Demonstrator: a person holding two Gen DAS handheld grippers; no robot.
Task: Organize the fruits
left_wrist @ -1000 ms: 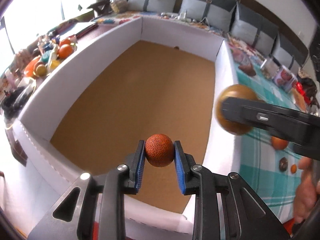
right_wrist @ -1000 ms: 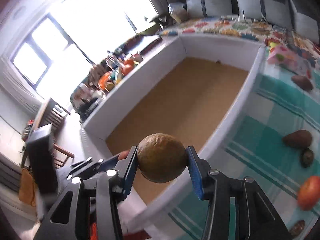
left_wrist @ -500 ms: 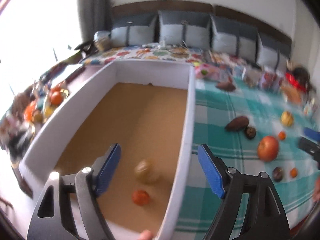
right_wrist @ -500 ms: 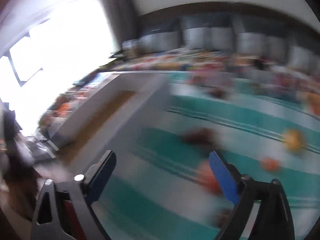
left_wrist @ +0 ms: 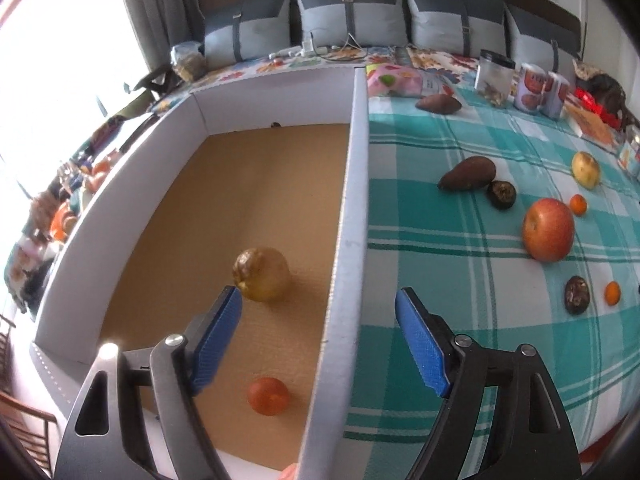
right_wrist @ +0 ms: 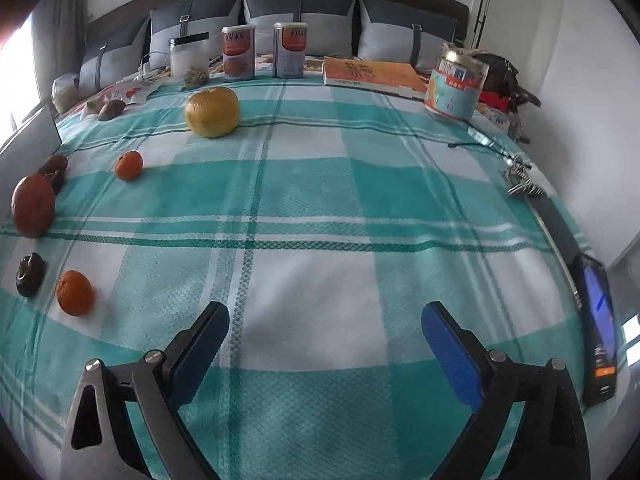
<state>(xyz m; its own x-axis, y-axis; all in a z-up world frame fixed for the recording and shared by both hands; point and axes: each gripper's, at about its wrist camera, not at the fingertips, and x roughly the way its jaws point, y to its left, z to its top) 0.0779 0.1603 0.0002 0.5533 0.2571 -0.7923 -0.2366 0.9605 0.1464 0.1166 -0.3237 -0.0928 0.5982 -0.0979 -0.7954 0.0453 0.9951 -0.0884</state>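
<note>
A white box (left_wrist: 354, 200) with a brown floor holds a yellow-brown round fruit (left_wrist: 262, 274) and a small orange-red fruit (left_wrist: 268, 396). My left gripper (left_wrist: 318, 304) hangs open and empty above the box's right wall. On the checked cloth to the right lie a red apple (left_wrist: 548, 228), a brown pointed fruit (left_wrist: 466, 174), a dark fruit (left_wrist: 501, 195) and a yellow fruit (left_wrist: 585, 169). My right gripper (right_wrist: 324, 316) is open and empty over bare cloth. To its left lie a small orange (right_wrist: 75, 293), a dark fruit (right_wrist: 30, 274), the apple (right_wrist: 33, 205) and a yellow fruit (right_wrist: 212, 112).
Two tins (right_wrist: 239, 52), a clear jar (right_wrist: 188, 56), a book (right_wrist: 372, 74) and a large can (right_wrist: 454, 84) line the cloth's far edge. Keys (right_wrist: 520, 180) and a phone (right_wrist: 598, 328) lie at the right edge. Cushions stand behind.
Both grippers opened and let their fruits go; both fruits now lie in the box. The left gripper shifted right to the box wall. The right gripper swung far right over the cloth.
</note>
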